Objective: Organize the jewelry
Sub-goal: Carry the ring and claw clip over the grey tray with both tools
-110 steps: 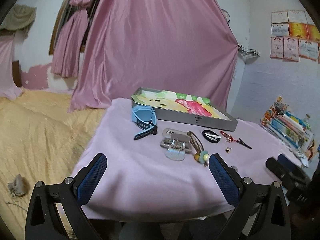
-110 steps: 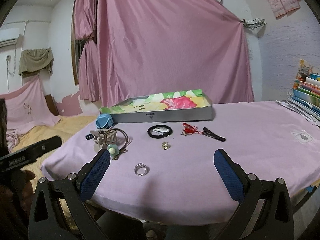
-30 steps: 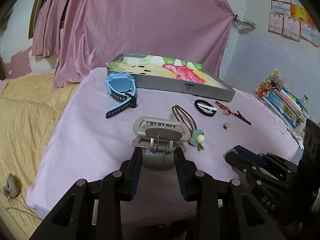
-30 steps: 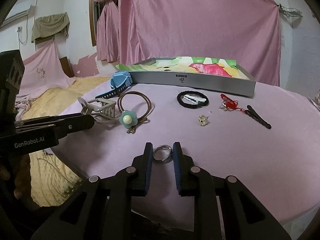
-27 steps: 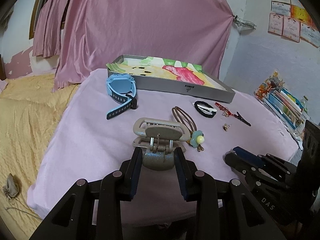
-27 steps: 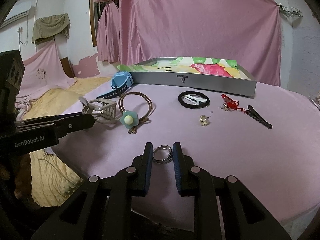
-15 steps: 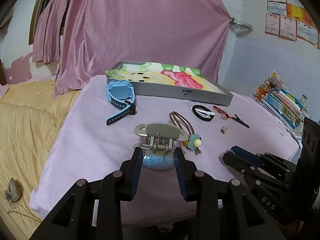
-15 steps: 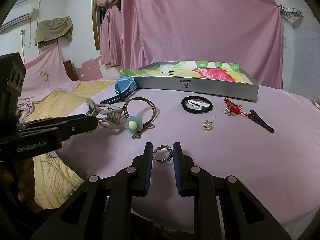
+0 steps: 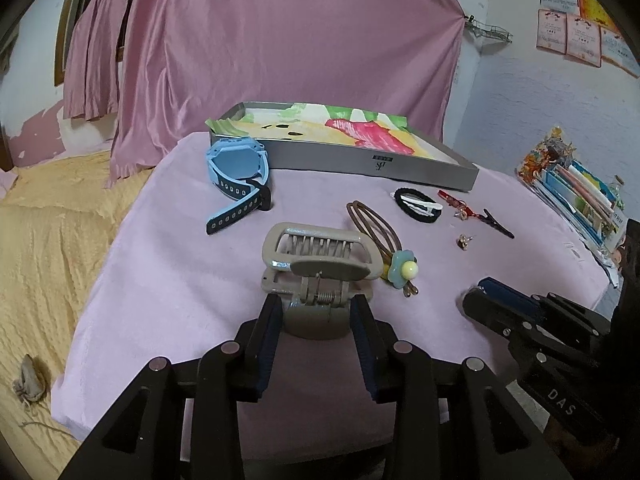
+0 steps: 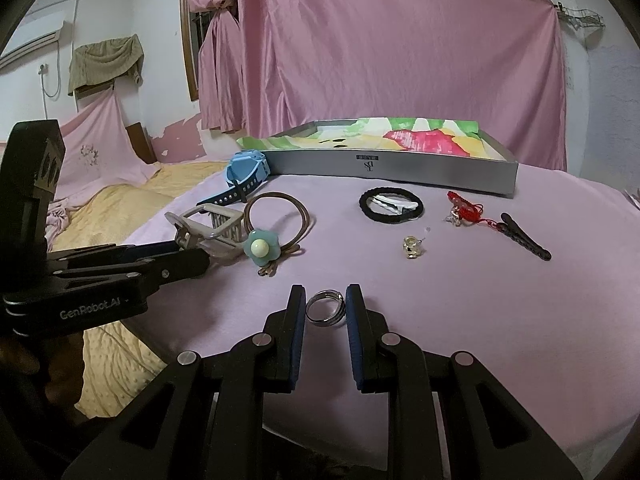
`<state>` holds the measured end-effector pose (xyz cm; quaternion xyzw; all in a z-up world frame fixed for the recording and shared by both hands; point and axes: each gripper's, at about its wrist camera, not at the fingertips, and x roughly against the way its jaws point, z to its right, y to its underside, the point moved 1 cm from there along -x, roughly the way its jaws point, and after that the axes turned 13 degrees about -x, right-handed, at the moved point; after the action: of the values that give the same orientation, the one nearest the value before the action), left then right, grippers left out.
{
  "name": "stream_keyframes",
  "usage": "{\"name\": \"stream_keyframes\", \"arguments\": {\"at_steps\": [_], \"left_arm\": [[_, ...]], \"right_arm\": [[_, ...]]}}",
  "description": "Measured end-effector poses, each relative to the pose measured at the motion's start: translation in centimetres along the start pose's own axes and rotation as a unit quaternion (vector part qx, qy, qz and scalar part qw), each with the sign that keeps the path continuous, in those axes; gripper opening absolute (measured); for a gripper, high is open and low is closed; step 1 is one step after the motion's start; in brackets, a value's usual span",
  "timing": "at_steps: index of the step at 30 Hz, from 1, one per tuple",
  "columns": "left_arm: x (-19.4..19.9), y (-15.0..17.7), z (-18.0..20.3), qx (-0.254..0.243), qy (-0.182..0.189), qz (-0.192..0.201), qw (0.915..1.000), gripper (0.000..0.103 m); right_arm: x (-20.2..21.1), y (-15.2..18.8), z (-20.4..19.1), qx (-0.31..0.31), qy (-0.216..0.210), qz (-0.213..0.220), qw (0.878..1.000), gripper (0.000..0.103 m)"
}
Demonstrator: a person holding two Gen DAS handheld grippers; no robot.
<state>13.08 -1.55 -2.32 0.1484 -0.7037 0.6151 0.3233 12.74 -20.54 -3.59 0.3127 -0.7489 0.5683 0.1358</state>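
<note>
A beige hair claw clip [image 9: 318, 248] sits between the pads of my left gripper [image 9: 316, 312]. The pads press its handle end while the jaws are opening slightly. In the right wrist view the claw clip [image 10: 208, 224] tilts up from the pink cloth at the tips of the left gripper [image 10: 192, 258]. My right gripper [image 10: 325, 300] is shut on a silver ring [image 10: 326, 322] near the table's front edge. A grey tray [image 9: 360, 160] lined with coloured paper stands at the back.
On the pink cloth lie a blue watch [image 9: 238, 168], a brown hair tie with a flower [image 9: 404, 270], a black hair tie [image 9: 418, 206], a red cord charm [image 9: 456, 204], a black clip [image 9: 498, 224] and a small earring [image 9: 464, 240]. Books [image 9: 576, 196] stand right, a yellow bed [image 9: 48, 240] left.
Both grippers, open and farther back at first, have come in and closed, the left on the claw clip, the right on the ring. In the last second the clip tipped in the left grip.
</note>
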Motion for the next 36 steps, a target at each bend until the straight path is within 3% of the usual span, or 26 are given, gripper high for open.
{"name": "stream_keyframes", "arguments": {"at_steps": [12, 22, 29, 36], "left_arm": [[-0.7, -0.5, 0.0, -0.007, -0.009, -0.001, 0.9999, 0.031], [1.0, 0.2, -0.5, 0.019, 0.009, 0.048, 0.9986, 0.031], [1.6, 0.1, -0.4, 0.014, 0.007, 0.063, 0.9979, 0.031], [3.4, -0.8, -1.0, 0.017, -0.007, 0.111, 0.9937, 0.031]], "right_arm": [[-0.5, 0.0, 0.0, -0.001, -0.005, -0.004, 1.000, 0.018], [0.2, -0.3, -0.3, 0.004, -0.010, 0.014, 1.000, 0.018], [0.6, -0.5, -0.5, 0.009, -0.012, 0.022, 1.000, 0.018], [1.1, -2.1, -1.2, 0.017, -0.027, 0.042, 0.999, 0.018]]}}
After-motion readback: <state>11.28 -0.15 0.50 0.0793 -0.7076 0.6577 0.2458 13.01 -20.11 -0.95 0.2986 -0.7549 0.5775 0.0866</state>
